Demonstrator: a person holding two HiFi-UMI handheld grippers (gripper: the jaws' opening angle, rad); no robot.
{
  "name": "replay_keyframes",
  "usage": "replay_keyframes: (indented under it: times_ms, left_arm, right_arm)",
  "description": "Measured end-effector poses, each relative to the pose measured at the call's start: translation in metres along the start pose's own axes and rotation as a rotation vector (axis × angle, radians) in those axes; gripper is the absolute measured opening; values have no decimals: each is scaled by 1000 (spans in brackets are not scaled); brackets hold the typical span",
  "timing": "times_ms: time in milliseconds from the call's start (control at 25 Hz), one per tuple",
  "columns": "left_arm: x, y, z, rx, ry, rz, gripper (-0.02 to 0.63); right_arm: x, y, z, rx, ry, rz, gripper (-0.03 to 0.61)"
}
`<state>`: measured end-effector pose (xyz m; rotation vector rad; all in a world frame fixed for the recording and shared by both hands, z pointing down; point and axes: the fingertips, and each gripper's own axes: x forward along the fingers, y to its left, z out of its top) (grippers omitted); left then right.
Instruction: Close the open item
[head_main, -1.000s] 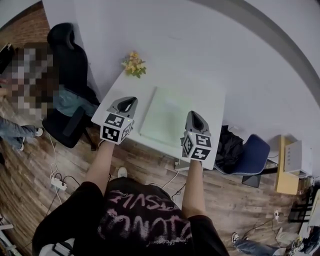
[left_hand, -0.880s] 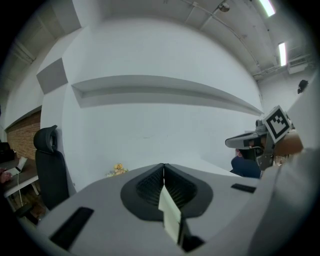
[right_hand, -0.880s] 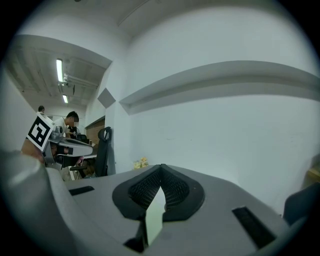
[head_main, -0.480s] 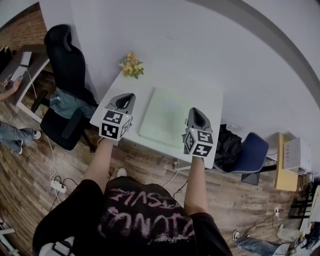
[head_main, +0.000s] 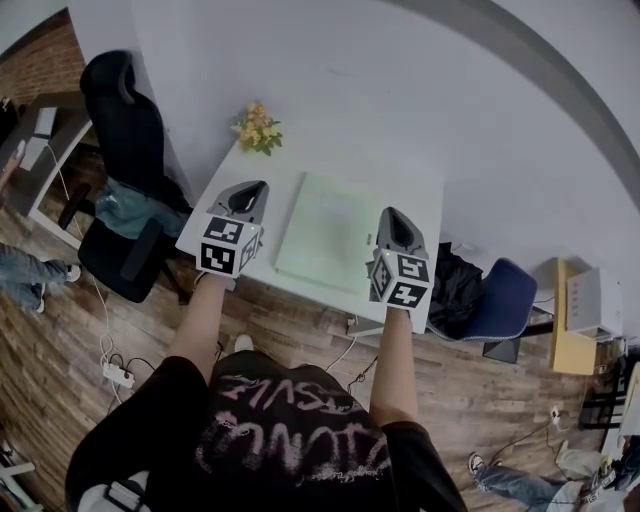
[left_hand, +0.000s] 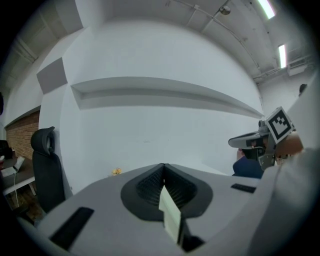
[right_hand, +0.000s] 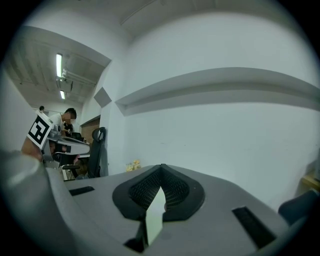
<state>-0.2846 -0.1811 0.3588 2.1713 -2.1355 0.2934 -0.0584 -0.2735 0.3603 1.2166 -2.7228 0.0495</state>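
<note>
Head view, looking down at a white table with a flat pale green item lying at its middle. Left gripper above the table's left edge, right gripper above its right part, both with jaws pressed together on nothing. Yellow flowers at its far left corner.

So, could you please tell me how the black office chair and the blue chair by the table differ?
The black office chair is dark and tall-backed with a headrest; the blue chair looks lower-backed. The black office chair stands at the white table's left end, the blue chair at its right end. Both stand empty of people on the wooden floor.
</note>
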Motion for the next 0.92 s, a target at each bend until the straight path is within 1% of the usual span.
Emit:
replay_keyframes:
  times_ms: [720, 920]
  left_arm:
    - [7, -3, 5, -11, -20, -33, 3]
    - [6, -2, 4, 4, -23, -26, 3]
  right_arm:
    - [-1, -6, 2, -2, -15, -30, 9]
    - [-4, -4, 3, -5, -24, -33, 9]
